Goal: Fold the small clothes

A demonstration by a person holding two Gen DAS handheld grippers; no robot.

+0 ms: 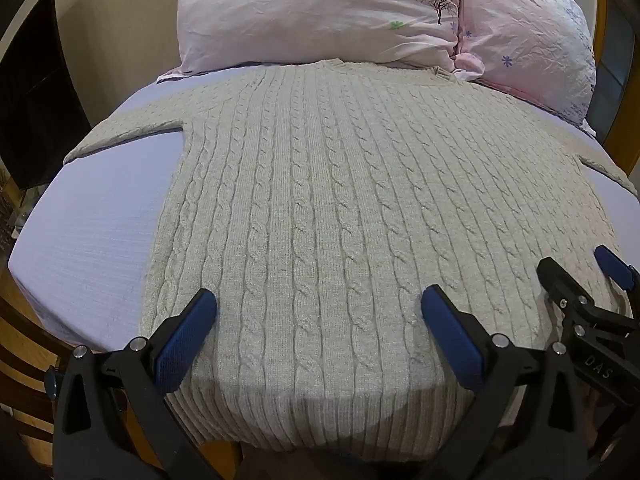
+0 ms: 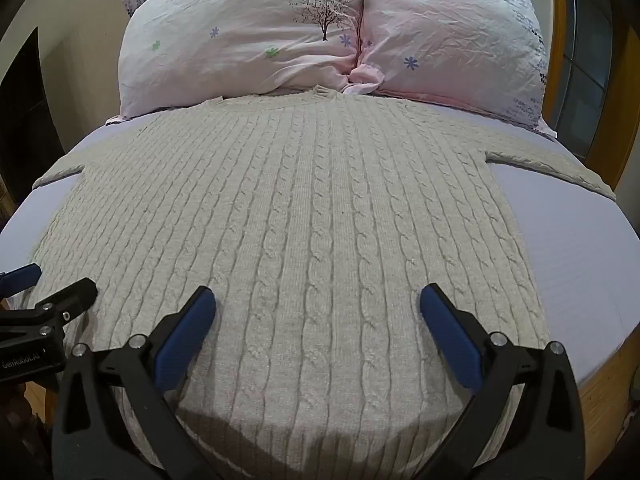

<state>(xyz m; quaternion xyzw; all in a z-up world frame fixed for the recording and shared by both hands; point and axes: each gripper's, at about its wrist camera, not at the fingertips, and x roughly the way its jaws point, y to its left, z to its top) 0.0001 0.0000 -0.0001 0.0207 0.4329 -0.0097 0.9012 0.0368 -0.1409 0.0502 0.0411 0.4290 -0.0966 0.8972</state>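
A cream cable-knit sweater (image 1: 320,184) lies flat on the bed, neck towards the pillows, sleeves spread out to both sides, hem hanging over the near edge. It also fills the right wrist view (image 2: 304,220). My left gripper (image 1: 319,304) is open and empty, hovering over the sweater's lower left part. My right gripper (image 2: 318,300) is open and empty over its lower right part. The right gripper shows at the right edge of the left wrist view (image 1: 580,280). The left gripper shows at the left edge of the right wrist view (image 2: 56,284).
Two pink flowered pillows (image 1: 320,12) (image 2: 452,32) lie at the head of the bed. A lilac sheet (image 1: 88,220) (image 2: 580,248) covers the mattress. A wooden bed frame (image 2: 604,384) shows at the right, a wooden floor (image 1: 24,344) at the lower left.
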